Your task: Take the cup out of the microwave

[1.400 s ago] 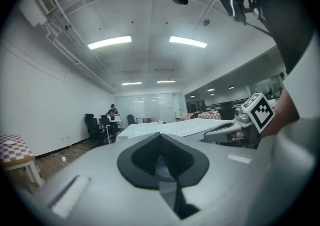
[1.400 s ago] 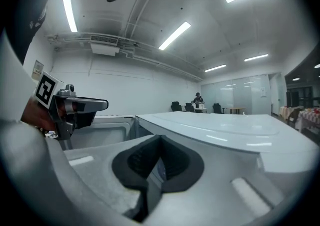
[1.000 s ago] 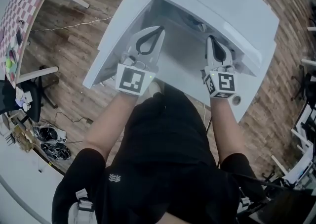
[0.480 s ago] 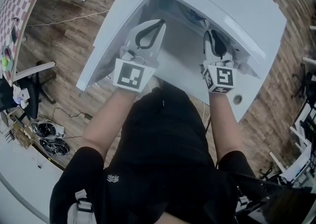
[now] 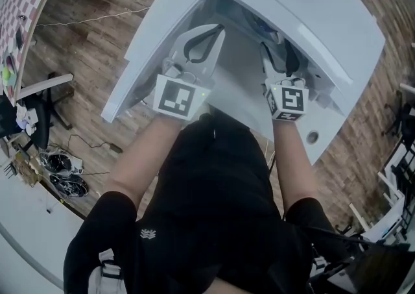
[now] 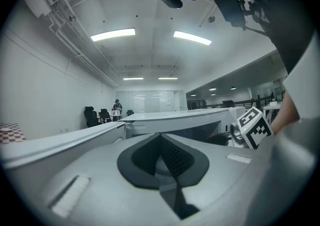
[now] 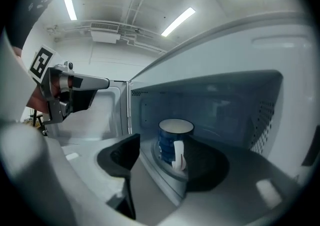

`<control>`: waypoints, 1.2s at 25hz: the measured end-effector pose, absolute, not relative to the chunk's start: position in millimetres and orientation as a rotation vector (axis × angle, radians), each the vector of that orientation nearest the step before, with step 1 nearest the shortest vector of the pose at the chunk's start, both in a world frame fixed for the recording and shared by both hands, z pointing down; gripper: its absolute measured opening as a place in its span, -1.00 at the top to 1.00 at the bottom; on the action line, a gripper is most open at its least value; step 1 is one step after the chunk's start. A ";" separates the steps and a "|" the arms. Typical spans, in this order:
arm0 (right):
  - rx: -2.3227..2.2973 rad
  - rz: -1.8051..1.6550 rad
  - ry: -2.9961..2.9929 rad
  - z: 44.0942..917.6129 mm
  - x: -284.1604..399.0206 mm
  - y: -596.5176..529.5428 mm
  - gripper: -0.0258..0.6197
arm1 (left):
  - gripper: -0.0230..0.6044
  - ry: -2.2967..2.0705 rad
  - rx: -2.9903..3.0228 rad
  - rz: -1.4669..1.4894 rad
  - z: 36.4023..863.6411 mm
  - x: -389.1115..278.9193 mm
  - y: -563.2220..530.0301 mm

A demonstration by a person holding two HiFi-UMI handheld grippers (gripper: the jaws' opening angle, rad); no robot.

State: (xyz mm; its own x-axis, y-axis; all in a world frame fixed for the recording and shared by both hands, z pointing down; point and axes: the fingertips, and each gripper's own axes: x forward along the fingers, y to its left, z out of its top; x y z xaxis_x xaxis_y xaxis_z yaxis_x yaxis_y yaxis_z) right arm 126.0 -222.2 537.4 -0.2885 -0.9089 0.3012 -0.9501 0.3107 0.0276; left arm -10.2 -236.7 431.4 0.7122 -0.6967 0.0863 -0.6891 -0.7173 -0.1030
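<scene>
Showed the blue cup [image 7: 175,142] upright inside the open microwave [image 7: 230,98], white handle turned outward. Lay dead ahead of the right gripper [image 5: 279,59], framed between jaws just then spreading apart, pads not yet on it, nothing gripped. Put that gripper clearly nearer than the left gripper [image 6: 160,134], pinched together on nothing and held beside the door [image 5: 146,46], off to the cup's left.

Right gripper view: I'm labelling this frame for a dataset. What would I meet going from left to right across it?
left gripper → left edge of the microwave opening → cup → perforated right wall of the microwave
</scene>
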 end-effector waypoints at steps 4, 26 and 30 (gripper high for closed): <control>1.713 0.206 -2.298 539.5 125.6 -229.6 0.03 | 0.93 1.170 -2.853 -0.181 436.0 -9.1 -240.1; 1.773 0.256 -2.224 557.6 130.7 -265.9 -0.20 | 0.92 1.184 -2.876 -0.191 444.6 -3.4 -260.5; 1.783 0.266 -2.217 561.3 132.2 -271.1 -0.21 | 0.92 1.183 -2.882 -0.177 446.5 -0.6 -262.8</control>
State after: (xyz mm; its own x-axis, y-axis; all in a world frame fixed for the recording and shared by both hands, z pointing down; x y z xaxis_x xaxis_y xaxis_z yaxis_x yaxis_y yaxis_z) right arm 132.2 -271.1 561.3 -0.1973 -0.9226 0.3315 -0.9749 0.2203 0.0330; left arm -0.6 -262.8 446.5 0.7063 -0.7013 0.0969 -0.6988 -0.7125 -0.0629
